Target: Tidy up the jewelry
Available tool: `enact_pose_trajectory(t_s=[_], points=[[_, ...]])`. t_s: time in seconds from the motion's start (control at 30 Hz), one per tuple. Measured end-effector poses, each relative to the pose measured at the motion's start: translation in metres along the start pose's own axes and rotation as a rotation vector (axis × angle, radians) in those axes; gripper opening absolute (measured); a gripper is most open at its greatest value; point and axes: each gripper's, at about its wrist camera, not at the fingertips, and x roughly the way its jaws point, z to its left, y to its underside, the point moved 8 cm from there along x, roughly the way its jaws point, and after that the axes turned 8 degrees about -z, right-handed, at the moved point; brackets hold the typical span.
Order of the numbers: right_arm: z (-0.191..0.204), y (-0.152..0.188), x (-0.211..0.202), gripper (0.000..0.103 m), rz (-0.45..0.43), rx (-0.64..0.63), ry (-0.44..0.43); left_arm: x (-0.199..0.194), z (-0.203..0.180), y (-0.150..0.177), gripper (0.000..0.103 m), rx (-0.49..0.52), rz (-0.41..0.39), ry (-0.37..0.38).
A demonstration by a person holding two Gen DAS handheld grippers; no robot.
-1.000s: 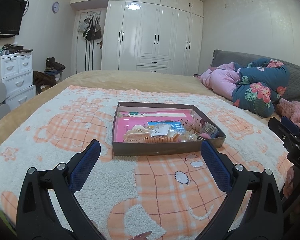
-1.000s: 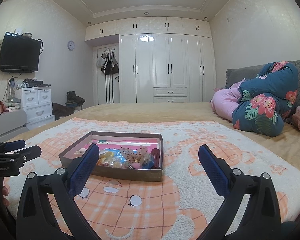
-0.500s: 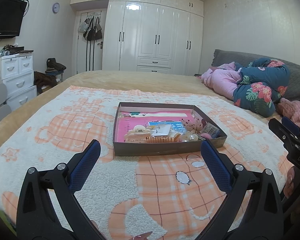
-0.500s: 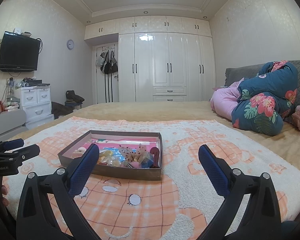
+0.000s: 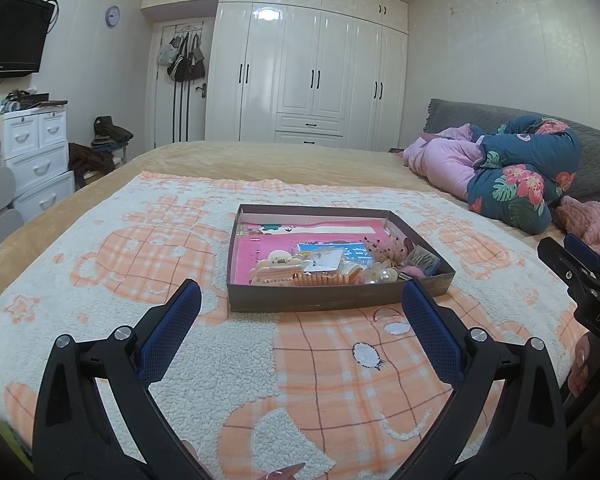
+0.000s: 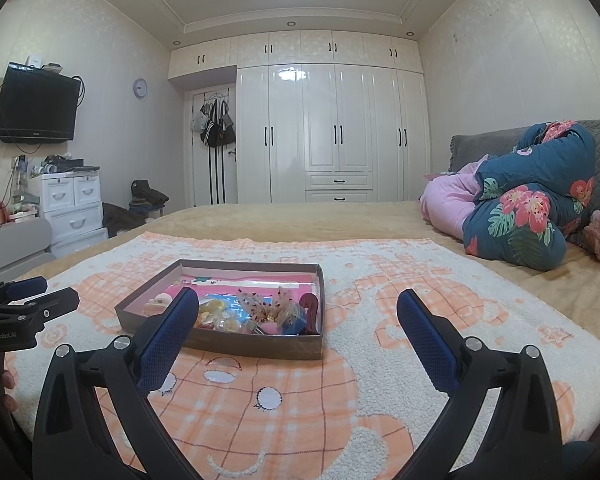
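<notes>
Left wrist view, jewelry box (image 5: 332, 298) on blanket (image 5: 140, 264), both hand-held grippers spread apart, empty.

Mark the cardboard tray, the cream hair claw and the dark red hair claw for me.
cardboard tray (image 5: 300, 300), left wrist view, near wall.
cream hair claw (image 5: 276, 266), left wrist view, top of its body.
dark red hair claw (image 6: 311, 308), right wrist view, curved body.

Both views sit slightly nearer the tray (image 5: 292, 300) (a small shift).

Black claw (image 5: 300, 332) frames, blue textured pads (image 5: 168, 332), silver screws.
</notes>
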Motion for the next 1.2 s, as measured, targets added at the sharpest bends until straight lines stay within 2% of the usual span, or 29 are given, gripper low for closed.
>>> enact_pose_trajectory(t_s=[1.2], points=[[0.0035, 0.0058, 0.0007, 0.097, 0.013, -0.006, -0.004, 0.0011, 0.004, -0.0007, 0.092, 0.004, 0.001, -0.005]])
